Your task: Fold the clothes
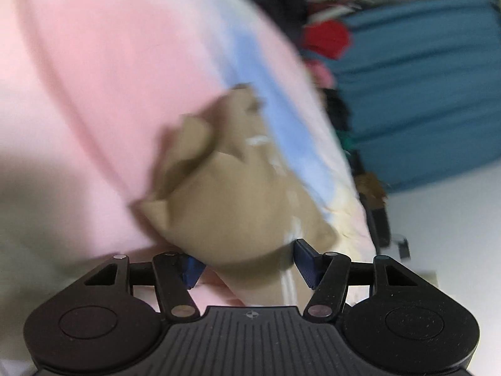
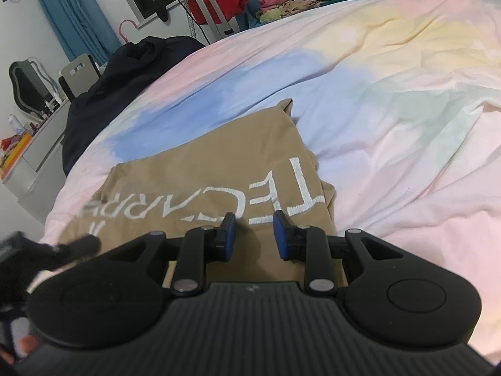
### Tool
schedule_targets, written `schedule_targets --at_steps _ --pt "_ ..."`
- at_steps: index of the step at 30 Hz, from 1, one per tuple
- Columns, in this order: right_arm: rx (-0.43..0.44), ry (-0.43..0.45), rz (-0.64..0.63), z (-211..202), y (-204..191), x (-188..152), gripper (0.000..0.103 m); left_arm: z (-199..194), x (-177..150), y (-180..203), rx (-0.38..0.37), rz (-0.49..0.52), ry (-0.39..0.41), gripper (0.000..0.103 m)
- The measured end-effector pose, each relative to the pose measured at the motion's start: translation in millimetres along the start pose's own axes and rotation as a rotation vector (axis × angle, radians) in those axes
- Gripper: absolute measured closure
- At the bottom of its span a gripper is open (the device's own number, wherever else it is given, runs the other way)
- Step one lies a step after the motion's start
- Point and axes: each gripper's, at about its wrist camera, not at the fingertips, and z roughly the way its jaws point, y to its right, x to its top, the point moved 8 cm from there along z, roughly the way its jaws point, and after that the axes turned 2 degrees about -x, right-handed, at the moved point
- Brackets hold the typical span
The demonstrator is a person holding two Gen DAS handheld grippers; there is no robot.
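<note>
The tan shirt point(image 2: 200, 181) lies flat on the bedsheet point(image 2: 391, 94), lengthwise ahead of my right gripper point(image 2: 254, 235), jaws parted and empty just above it. My left gripper point(image 1: 247, 263) stands wide apart around a bunched shirt fold, nearer the cloth.

Parted fingers point(image 2: 228, 232) hover over tan shirt point(image 2: 200, 169) on bedsheet point(image 2: 391, 109).

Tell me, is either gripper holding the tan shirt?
No. Both sets of jaws stand open over the tan shirt; left gripper and right gripper hold nothing.
</note>
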Motion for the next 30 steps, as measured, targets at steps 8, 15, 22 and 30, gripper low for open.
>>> schedule_targets --at_steps 8,15,22,30 --pt "0.207 0.037 0.12 -40.2 -23.4 11.2 0.01 -14.8 1.7 8.8 -0.061 0.042 0.061 0.064" --pt "0.602 -0.205 0.525 -23.0 -47.1 -22.7 0.002 -24.0 -2.9 27.5 -0.185 0.07 0.095 0.071" --pt "0.434 -0.148 0.863 13.0 17.8 -39.3 0.009 -19.9 2.8 16.9 -0.219 -0.007 0.121 0.071" --pt "0.321 -0.09 0.84 12.6 33.6 -31.5 0.061 -28.8 -8.0 13.5 -0.185 0.014 0.139 0.071"
